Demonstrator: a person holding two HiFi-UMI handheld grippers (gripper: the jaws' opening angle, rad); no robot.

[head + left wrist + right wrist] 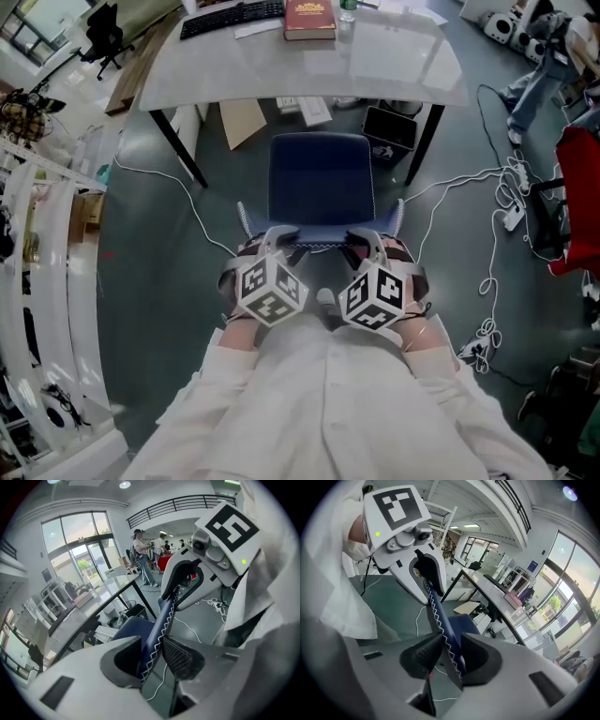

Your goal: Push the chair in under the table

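A navy chair [319, 178] with white zigzag stitching stands in front of the white table [394, 70], its seat partly under the table's near edge. Both grippers clamp the top edge of its backrest [319, 246]. My left gripper [278, 236] holds the left part and my right gripper [364, 242] the right part. In the left gripper view the backrest [161, 620] runs between the pads of the left gripper [152, 656]. In the right gripper view the backrest [439, 618] sits squeezed between the pads of the right gripper [450, 656].
On the table lie a red book [309, 19], a black keyboard [232, 17] and a bottle [348, 14]. Under it are a black bin [389, 128], papers [314, 110] and cardboard [242, 122]. White cables [487, 272] trail over the floor at right. A white rack [37, 281] stands at left.
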